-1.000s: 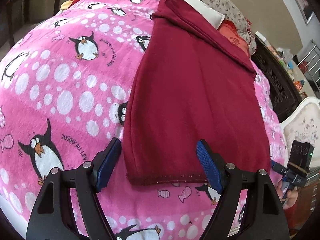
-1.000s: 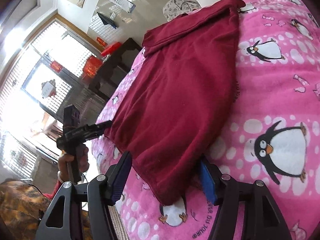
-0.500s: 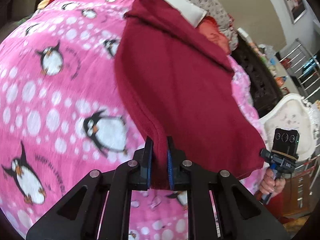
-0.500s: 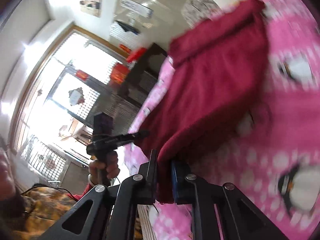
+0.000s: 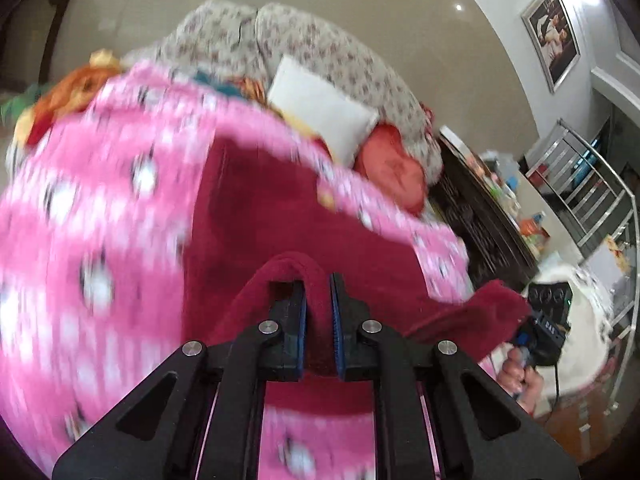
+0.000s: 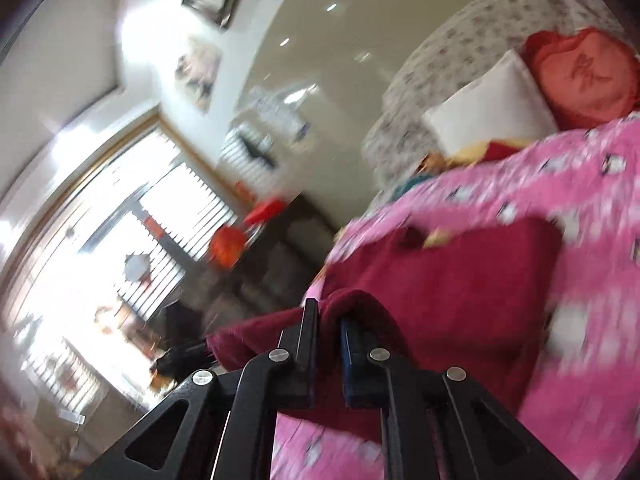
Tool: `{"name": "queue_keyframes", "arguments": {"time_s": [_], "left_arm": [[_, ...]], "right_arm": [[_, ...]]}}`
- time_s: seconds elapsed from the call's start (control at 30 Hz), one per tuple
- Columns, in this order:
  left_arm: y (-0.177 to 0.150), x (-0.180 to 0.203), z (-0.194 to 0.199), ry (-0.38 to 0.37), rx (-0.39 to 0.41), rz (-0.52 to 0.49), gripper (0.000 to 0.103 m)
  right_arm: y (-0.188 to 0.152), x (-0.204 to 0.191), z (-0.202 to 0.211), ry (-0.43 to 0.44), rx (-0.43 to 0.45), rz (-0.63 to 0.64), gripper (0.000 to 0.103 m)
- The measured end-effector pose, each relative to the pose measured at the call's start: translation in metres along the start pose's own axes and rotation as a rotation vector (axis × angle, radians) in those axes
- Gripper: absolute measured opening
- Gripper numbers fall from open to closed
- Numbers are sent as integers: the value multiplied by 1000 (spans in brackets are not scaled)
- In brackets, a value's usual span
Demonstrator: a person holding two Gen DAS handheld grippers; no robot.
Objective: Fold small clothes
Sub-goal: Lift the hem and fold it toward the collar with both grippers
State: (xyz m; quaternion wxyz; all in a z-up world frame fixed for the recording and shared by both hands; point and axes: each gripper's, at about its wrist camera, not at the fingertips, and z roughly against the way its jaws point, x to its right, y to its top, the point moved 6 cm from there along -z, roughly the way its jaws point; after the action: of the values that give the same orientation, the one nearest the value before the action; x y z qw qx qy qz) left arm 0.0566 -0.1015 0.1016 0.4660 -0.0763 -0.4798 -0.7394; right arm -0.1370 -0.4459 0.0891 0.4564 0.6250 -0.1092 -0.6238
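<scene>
Left gripper [image 5: 318, 312]: sitting nearest the left wrist camera, jaws pressed together on a fold of the dark red garment [image 5: 256, 216], blue pads pinching the cloth bunched up between them.
Right gripper [image 6: 329, 332]: sitting nearest the right wrist camera, jaws likewise clamped on a raised hump of the same garment; seen from the left view as a black device gripped by a hand [image 5: 520, 376] at the garment's other near corner.
Dark red garment: hanging lifted at its near edge between the two grippers, sagging between them, the far part still lying on the bed.
Pink blanket [image 5: 100, 240]: spreading under the garment, covering the bed, showing white spots and penguin figures, heavily blurred.
Pillows: resting beyond the blanket, a white pillow [image 5: 320, 112] beside a red cushion [image 5: 396, 168], both leaning against floral bedding [image 5: 312, 40].
Dark wooden furniture [image 5: 480, 220]: standing beside the bed, carrying small colourful items too blurred to identify.
Background: showing framed pictures [image 5: 554, 36] on a pale wall and a bright barred window [image 6: 120, 240] glaring.
</scene>
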Motion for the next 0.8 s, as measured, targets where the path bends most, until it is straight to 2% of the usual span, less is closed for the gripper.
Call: {"name": "queue_keyframes", "arguments": {"time_s": [0.07,0.13,0.2,0.23,0.27,0.3,0.33,0.37,0.4,0.43,0.5,0.57,0.6,0.7,0.8], "left_arm": [[37,-7,-29,35,30,13,9],[60,-14,-61,73,16,10,9],[75,-31,-95,102,-14,63,9],[79,-38,-106,96,-35,94,9],[81,-44,-113,88,-41,121,10],[86,-47,-116,77,-37,136,16],[90,-49,-116,59,-29,139,19],[91,-48,-114,57,-23,135,27],[92,-46,-111,63,-18,123,38],[93,-43,-110,67,-20,112,44],[96,-33,-101,94,16,69,67],[103,-28,-86,142,100,28,82],[106,-24,-77,129,139,15,87],[103,-19,-78,106,119,11,87],[90,-23,-94,134,68,18,87]], "right_arm": [[22,27,-19,-92,27,-27,9],[35,64,-43,-194,9,-47,9],[35,112,-62,-381,-37,-103,11],[34,123,-68,-382,-43,-140,12],[32,132,-68,-359,-37,-173,18],[31,134,-65,-320,-13,-210,36],[33,130,-58,-291,21,-217,48],[37,125,-52,-296,46,-206,69],[41,119,-40,-330,91,-181,75],[46,113,-31,-351,124,-163,75],[52,95,-19,-335,160,-125,74],[50,73,-24,-302,130,-66,74],[49,65,-31,-308,105,-30,72],[41,43,-69,-383,15,140,61],[35,49,-103,-433,-47,172,60]]}}
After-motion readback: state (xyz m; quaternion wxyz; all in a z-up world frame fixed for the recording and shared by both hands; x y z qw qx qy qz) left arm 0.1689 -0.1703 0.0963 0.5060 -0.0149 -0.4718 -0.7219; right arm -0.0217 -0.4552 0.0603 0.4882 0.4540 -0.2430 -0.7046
